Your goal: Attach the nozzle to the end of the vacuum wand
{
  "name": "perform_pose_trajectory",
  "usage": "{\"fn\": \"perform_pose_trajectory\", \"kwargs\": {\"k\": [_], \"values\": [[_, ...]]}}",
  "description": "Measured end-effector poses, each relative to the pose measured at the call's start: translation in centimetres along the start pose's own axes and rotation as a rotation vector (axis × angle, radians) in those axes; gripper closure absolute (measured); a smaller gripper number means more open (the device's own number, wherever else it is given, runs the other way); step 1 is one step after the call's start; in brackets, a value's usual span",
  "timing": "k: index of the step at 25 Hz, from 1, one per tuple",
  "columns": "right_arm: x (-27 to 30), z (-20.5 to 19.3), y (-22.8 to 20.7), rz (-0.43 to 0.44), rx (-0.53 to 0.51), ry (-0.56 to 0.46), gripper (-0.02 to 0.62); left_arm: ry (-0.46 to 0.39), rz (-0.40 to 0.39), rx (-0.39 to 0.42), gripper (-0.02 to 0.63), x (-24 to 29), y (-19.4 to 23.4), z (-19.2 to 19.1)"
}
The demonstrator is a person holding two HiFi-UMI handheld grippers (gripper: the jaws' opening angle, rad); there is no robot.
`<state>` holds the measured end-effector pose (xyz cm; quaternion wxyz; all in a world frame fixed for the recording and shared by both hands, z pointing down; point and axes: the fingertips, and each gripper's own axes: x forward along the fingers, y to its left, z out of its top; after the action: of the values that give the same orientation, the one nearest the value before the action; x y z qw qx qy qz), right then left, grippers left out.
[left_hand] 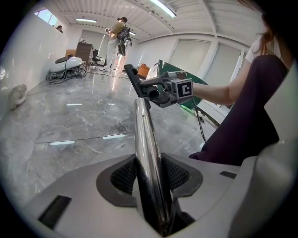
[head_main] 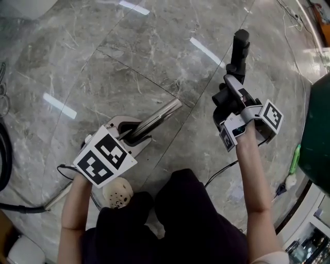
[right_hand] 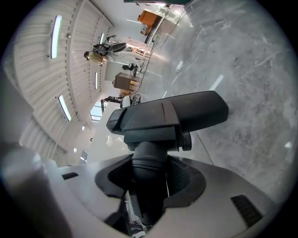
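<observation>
Fingers [left_hand: 122,177] of your left gripper [left_hand: 150,179] pinch the shiny chrome vacuum wand [head_main: 160,114]. Your right gripper [right_hand: 149,183] is clamped on the round neck of the black plastic nozzle [right_hand: 172,116], held in the air near the wand's open tip, not touching it, above the grey marble floor [head_main: 103,62].

This is a large, open, lab-like hall, with a polished grey marble floor [head_main: 103,67], a white ribbed ceiling [left_hand: 111,9] with strip lights [left_hand: 163,7], equipment [left_hand: 67,67] by the wall and another person [left_hand: 117,30] standing far off.
</observation>
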<state>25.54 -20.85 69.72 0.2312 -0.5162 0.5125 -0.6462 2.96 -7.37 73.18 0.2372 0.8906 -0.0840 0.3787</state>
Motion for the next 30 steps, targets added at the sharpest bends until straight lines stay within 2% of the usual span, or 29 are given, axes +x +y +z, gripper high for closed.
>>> {"fn": "perform_pose_trajectory", "kwargs": {"k": [8, 15, 19, 30], "values": [[1.9, -4.1, 1.6, 0.166, 0.096, -0.006, 0.407, 0.003, 0.032, 0.015, 0.451, -1.3, 0.0, 0.1], [2.8, -7.2, 2.9, 0.234, 0.026, 0.008, 0.407, -0.004, 0.038, 0.015, 0.451, -1.8, -0.1, 0.2], [3.0, -8.3, 3.6, 0.303, 0.068, 0.008, 0.407, -0.01, 0.044, 0.014, 0.451, -2.4, 0.1, 0.3], [3.1, -9.9, 3.9, 0.305, 0.126, 0.052, 0.407, -0.015, 0.045, 0.019, 0.451, -2.7, 0.0, 0.5]]}}
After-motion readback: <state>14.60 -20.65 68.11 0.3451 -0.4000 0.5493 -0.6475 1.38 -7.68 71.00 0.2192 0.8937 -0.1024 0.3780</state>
